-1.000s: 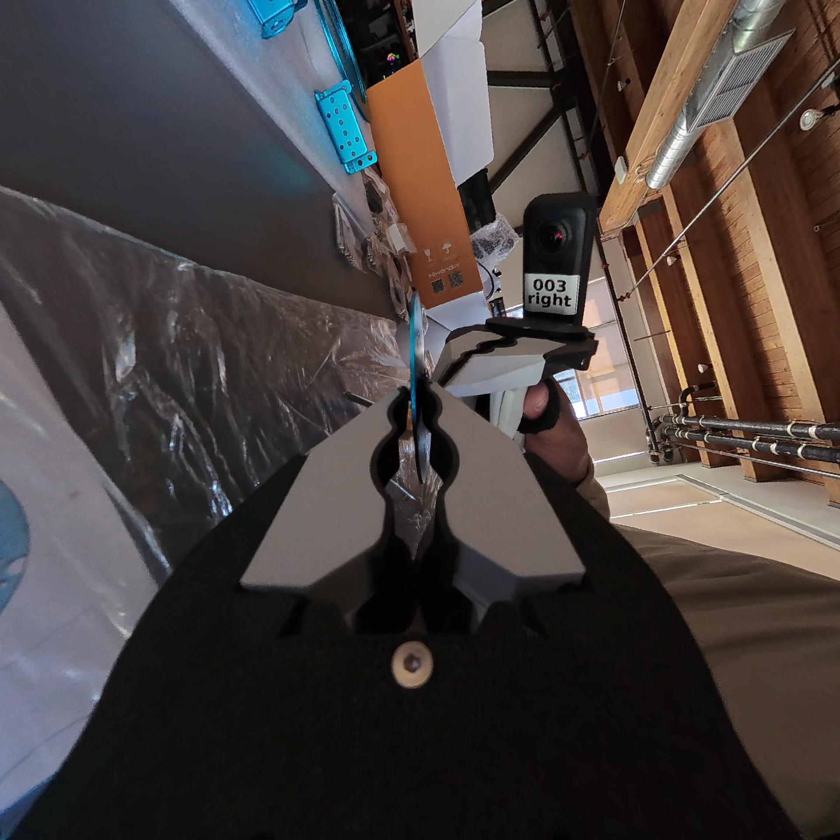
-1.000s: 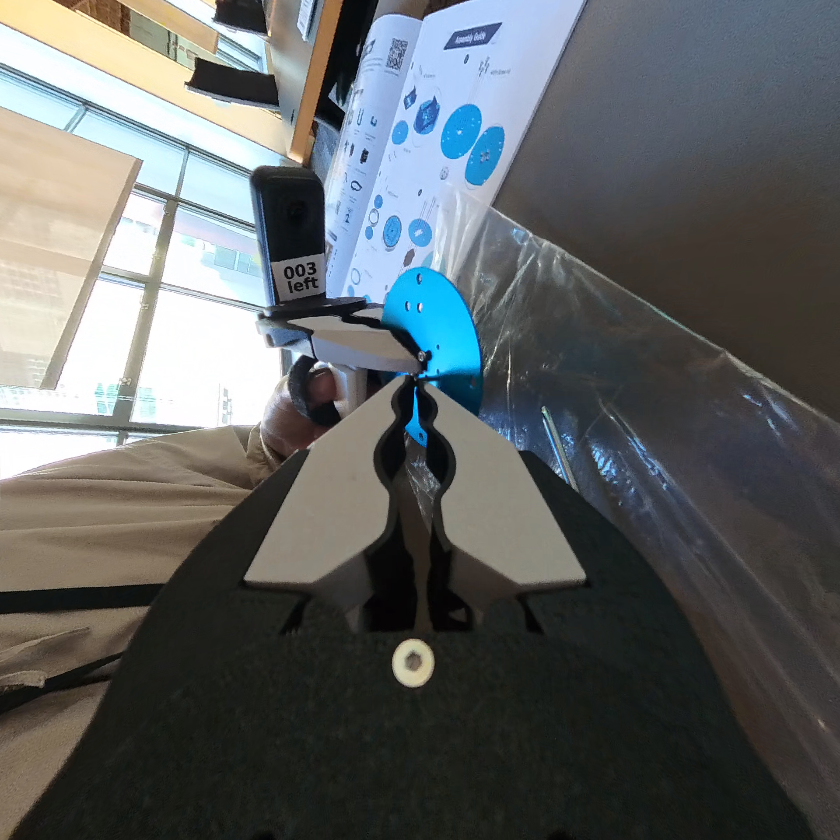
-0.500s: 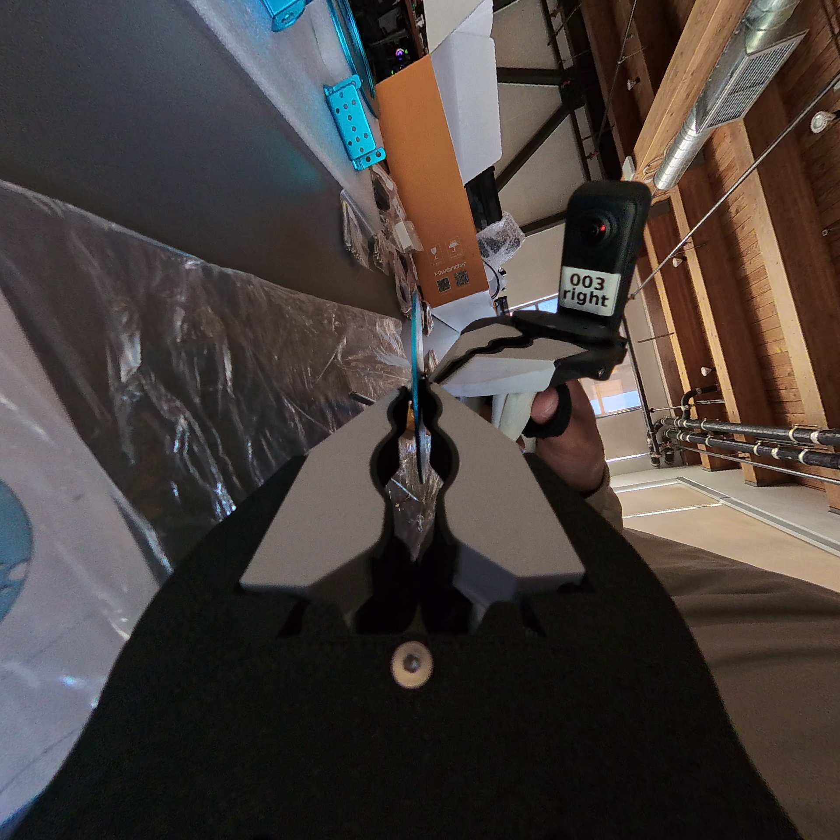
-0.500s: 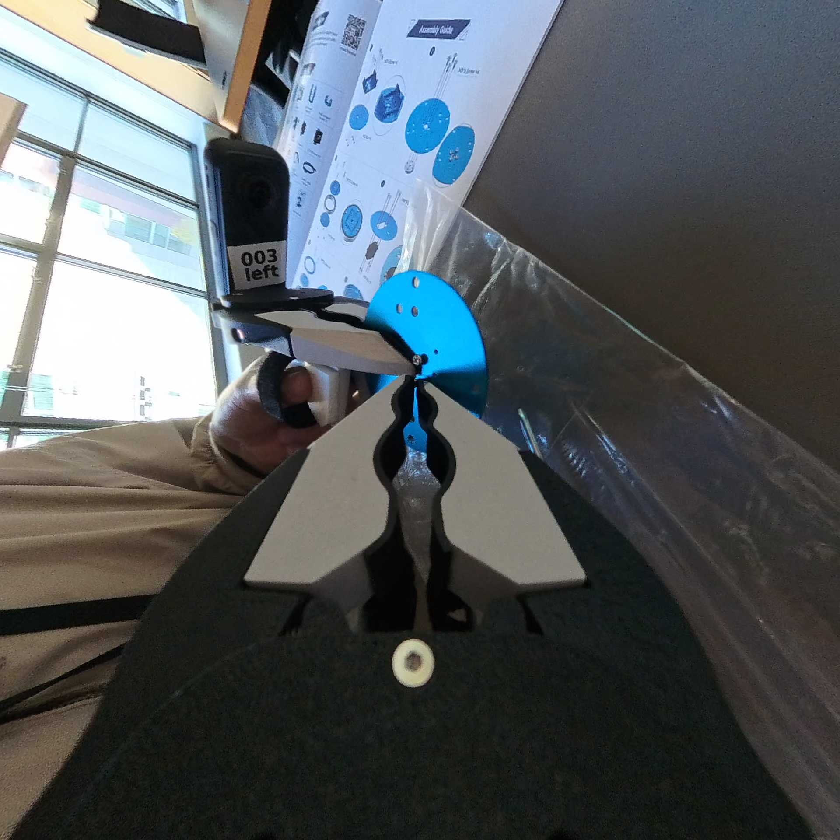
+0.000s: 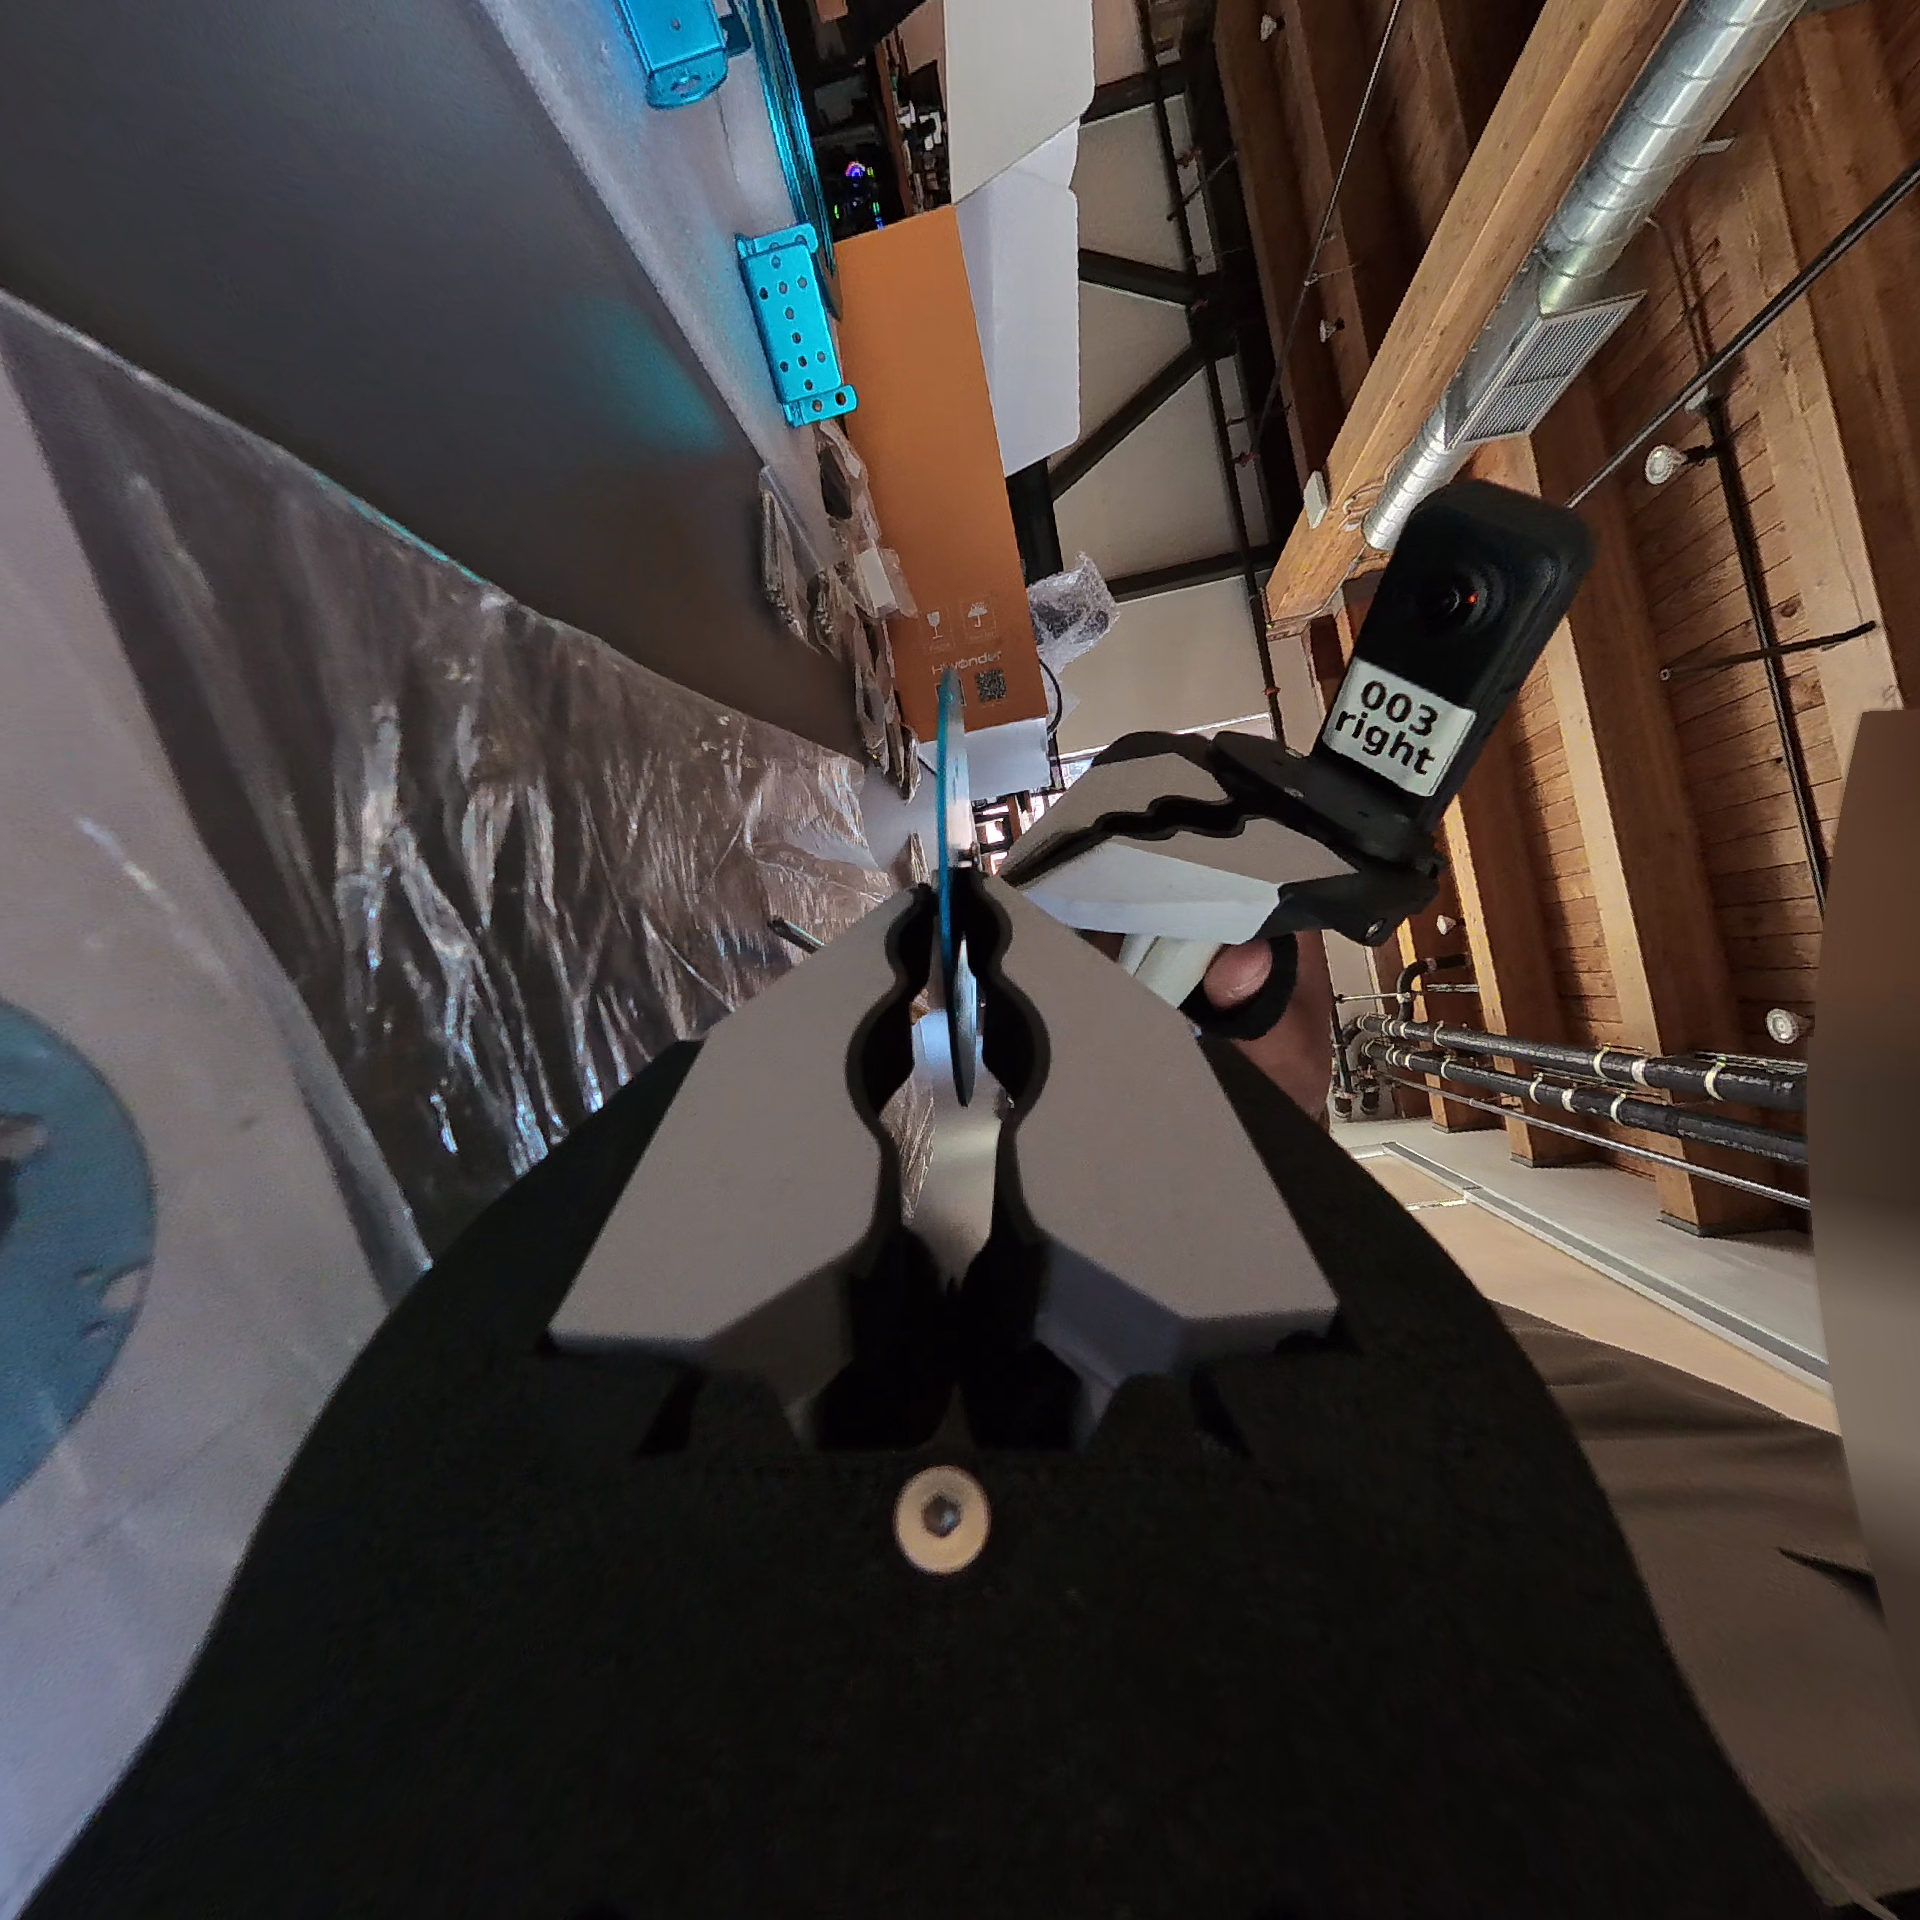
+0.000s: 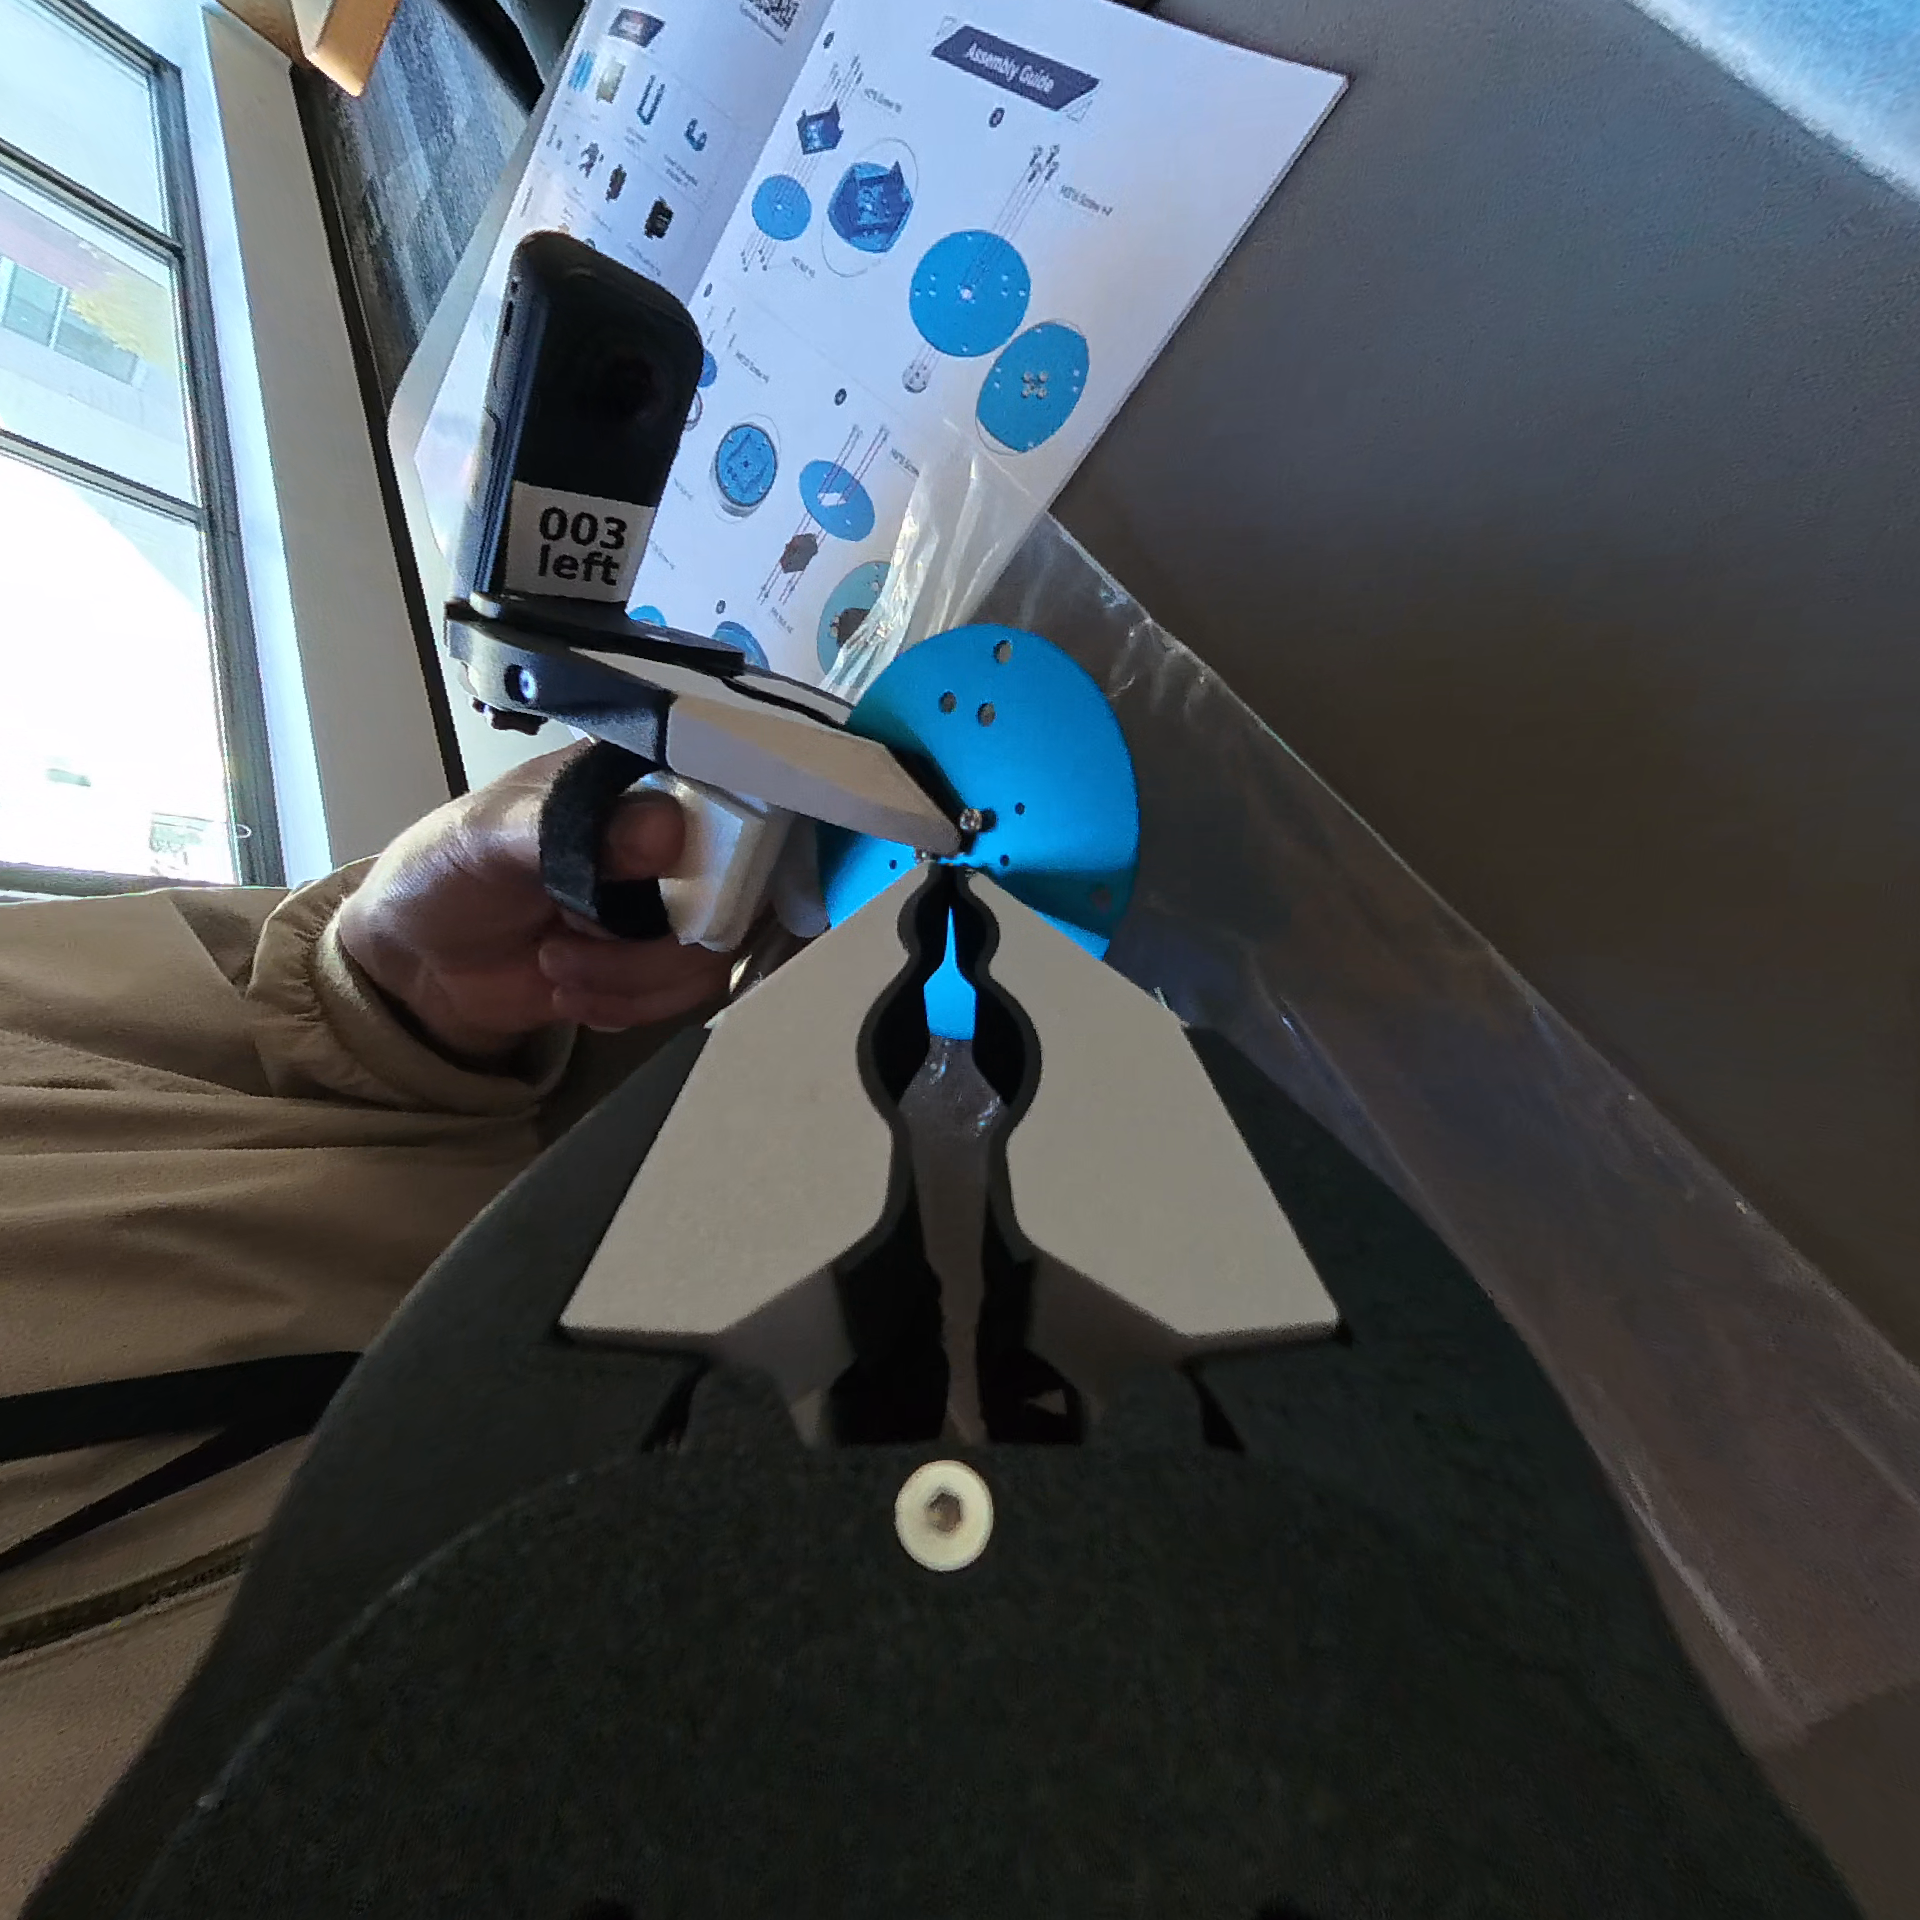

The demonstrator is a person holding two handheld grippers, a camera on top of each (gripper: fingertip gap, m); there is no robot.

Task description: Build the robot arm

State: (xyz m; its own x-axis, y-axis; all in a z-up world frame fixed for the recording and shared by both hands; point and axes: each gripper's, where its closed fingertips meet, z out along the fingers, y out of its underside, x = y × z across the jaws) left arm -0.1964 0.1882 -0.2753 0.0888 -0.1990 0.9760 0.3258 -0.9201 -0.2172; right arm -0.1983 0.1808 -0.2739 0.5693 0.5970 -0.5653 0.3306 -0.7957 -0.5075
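Observation:
A round blue metal disc with small holes (image 6: 1039, 748) is held in the air. My left gripper (image 5: 951, 896) is shut on it, and in the left wrist view the disc (image 5: 948, 790) shows edge-on between the fingers. The left gripper also shows in the right wrist view (image 6: 940, 826), clamped near the disc's middle. My right gripper (image 6: 943, 871) is shut, with its tips against the disc's face beside a small silver screw (image 6: 971, 820). I cannot tell whether it pinches anything. The right gripper shows in the left wrist view (image 5: 1013, 871), touching the disc from the right.
A crinkled clear plastic bag (image 5: 520, 831) lies on the dark grey table (image 5: 312, 260). A printed sheet with blue drawings (image 6: 935, 260) lies beyond it. Blue perforated brackets (image 5: 795, 322) and an orange box (image 5: 925, 468) stand farther off. A person's hand (image 6: 468, 935) holds the left gripper. The grippers are tip to tip, or close to it.
Both grippers stay shut at the disc. The two grippers have swung relative to each other; the right one now sits lower and farther right in the left wrist view, the left one looms nearer.

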